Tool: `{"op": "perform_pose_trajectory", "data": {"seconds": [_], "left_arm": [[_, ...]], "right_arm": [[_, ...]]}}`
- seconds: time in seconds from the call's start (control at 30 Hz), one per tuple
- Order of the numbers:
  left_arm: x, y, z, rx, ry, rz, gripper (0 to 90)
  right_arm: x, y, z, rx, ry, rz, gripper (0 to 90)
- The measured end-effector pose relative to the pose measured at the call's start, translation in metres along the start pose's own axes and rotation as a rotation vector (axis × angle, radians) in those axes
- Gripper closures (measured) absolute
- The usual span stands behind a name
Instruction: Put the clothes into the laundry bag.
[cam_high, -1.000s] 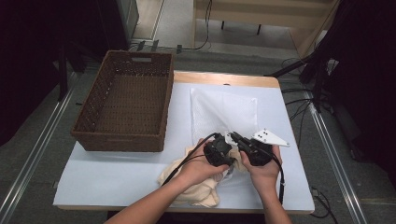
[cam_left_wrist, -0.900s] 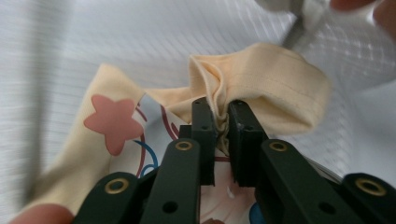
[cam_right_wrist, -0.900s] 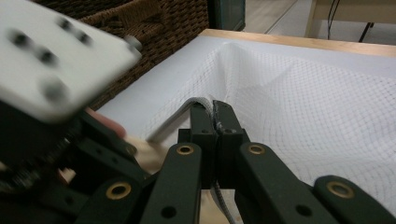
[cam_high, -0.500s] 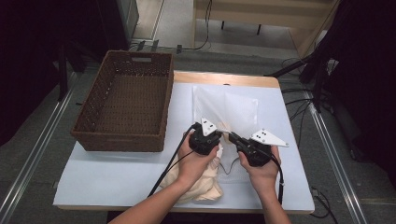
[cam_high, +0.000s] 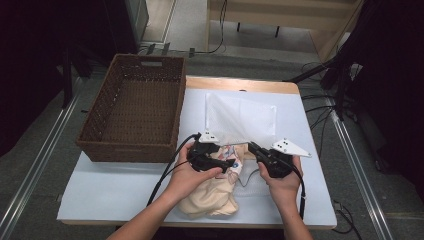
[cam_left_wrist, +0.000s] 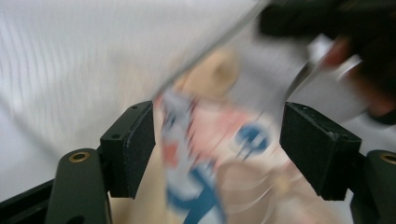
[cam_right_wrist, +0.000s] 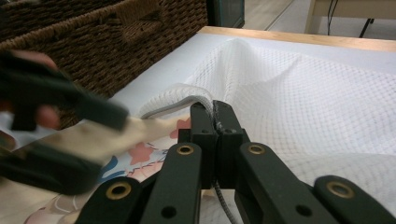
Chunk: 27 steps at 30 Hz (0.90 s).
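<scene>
High view: woven brown basket (cam_high: 131, 112) on table's (cam_high: 100, 185) left, nothing visible inside. White mesh bag (cam_high: 240, 120) lies flat at centre; cream printed cloth (cam_high: 212, 197) bunched at near edge. Right gripper view: right gripper (cam_right_wrist: 214, 114) clamped on bag's thick hem. Left gripper view, blurred: left gripper (cam_left_wrist: 217, 144) spread wide, cloth apparently between jaws.

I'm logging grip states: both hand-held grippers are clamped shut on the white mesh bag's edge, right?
Not both. The right hand-held gripper is shut on the white mesh bag, as the right gripper view shows. The left gripper view shows the left hand-held gripper open over the printed cloth.
</scene>
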<state>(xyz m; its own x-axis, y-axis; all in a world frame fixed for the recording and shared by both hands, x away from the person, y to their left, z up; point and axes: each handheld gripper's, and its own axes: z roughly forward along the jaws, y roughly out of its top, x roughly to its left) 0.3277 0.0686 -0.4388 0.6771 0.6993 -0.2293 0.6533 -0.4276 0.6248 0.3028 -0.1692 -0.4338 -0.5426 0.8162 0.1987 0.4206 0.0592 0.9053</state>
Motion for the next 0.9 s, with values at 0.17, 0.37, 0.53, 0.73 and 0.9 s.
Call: {"op": "perform_pose_trajectory", "data": {"seconds": [0.17, 0.37, 0.53, 0.73, 0.9], "left_arm": [[-0.001, -0.008, -0.005, 0.001, 0.133, -0.015, 20.0], [-0.005, -0.024, -0.021, -0.021, 0.197, 0.015, 17.7], [0.012, -0.048, -0.017, -0.047, 0.059, -0.085, 46.5], [0.000, -0.037, -0.039, -0.147, -0.077, -0.049, 83.7], [-0.021, -0.016, -0.045, -0.223, -0.260, 0.014, 83.9]], "right_arm": [[0.008, -0.002, 0.003, 0.017, -0.003, -0.031, 90.0], [0.003, -0.002, 0.001, 0.009, -0.011, -0.017, 90.0], [0.004, -0.003, 0.001, 0.013, -0.009, -0.017, 90.0], [0.010, -0.003, 0.003, 0.008, 0.006, -0.030, 90.0], [0.017, -0.001, 0.003, -0.001, 0.036, -0.022, 90.0]]}}
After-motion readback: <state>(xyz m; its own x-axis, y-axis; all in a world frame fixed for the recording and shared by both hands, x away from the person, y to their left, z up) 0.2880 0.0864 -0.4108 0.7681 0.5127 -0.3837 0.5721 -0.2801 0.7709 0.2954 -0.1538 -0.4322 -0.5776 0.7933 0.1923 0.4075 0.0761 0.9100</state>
